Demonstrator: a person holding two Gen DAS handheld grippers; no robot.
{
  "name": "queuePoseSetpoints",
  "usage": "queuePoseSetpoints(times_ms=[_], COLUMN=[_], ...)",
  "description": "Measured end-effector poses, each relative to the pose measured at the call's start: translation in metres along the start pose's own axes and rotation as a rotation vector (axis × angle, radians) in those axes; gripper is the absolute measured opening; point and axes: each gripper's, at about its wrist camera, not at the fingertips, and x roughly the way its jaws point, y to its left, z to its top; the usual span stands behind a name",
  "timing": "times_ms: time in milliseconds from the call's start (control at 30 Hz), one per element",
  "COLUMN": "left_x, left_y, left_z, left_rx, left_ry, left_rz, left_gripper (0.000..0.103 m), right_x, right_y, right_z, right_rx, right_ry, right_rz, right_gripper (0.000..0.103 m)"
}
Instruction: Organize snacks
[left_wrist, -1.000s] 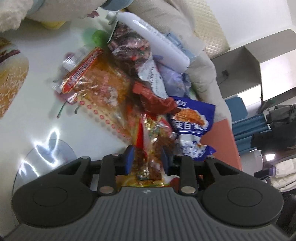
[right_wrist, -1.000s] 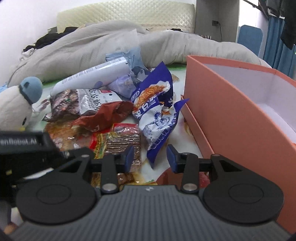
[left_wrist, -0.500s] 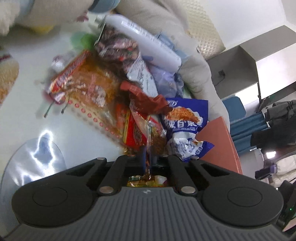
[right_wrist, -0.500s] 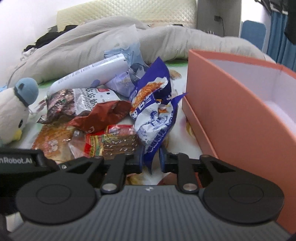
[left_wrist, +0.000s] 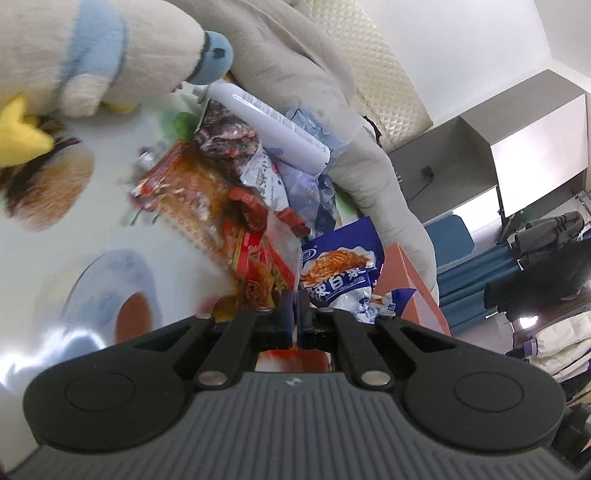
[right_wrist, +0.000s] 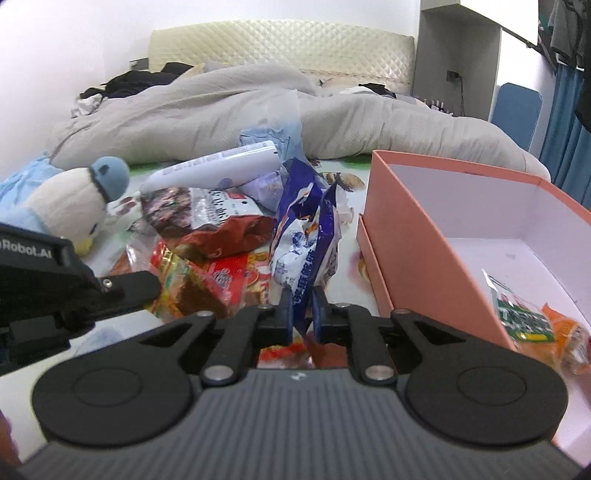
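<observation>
right gripper (right_wrist: 303, 308) jaws clamped on blue-white snack bag (right_wrist: 306, 236); left gripper (left_wrist: 294, 314) jaws pinching red snack packet (left_wrist: 264, 266). orange box (right_wrist: 413, 229) at 3 o'clock holds two packets; the pile at 11 o'clock is unsorted.

A bed (right_wrist: 343, 229) with a food-print sheet carries everything: a heap of snack packets (right_wrist: 207, 236), a white tube (right_wrist: 218, 168), a plush bird (right_wrist: 70, 206), a rumpled grey duvet (right_wrist: 207, 110) and an orange box (right_wrist: 424, 236).
</observation>
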Motion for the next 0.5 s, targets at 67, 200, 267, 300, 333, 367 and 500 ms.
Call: queuePoseSetpoints(times_ms=[67,200,267,300,333,367,500], left_x=[-0.01,-0.04,-0.054,-0.062,-0.069,-0.078,-0.105], left_y=[0.002,0.002,0.003,0.004,0.004,0.003,0.003], left_z=[-0.007,-0.02,-0.027,-0.031,-0.035,-0.04,-0.056], left_rx=[-0.011,0.006,0.014,0.015,0.019,0.022,0.012], left_ry=[-0.001,-0.016,-0.018,-0.016,-0.014,-0.013,-0.016], left_rz=[0.011,0.027,0.027,0.029,0.034,0.044,0.06], left_gripper=[0.002,0.002,0.002,0.002,0.002,0.002,0.002], right_x=[-0.012,-0.038,-0.052,-0.059,-0.065,-0.071,-0.091], right_y=[0.0,-0.004,-0.01,-0.013,-0.016,-0.019,-0.026], right_z=[-0.006,-0.02,-0.027,-0.029,-0.032,-0.033,-0.044], right_rx=[-0.013,-0.018,0.007,0.027,0.04,0.051,0.073], right_ry=[0.002,0.006,0.012,0.009,0.009,0.01,0.045], right_rz=[0.006,0.019,0.038,0.049,0.052,0.057,0.11], right_gripper=[0.013,0.013,0.013,0.013,0.013,0.013,0.013])
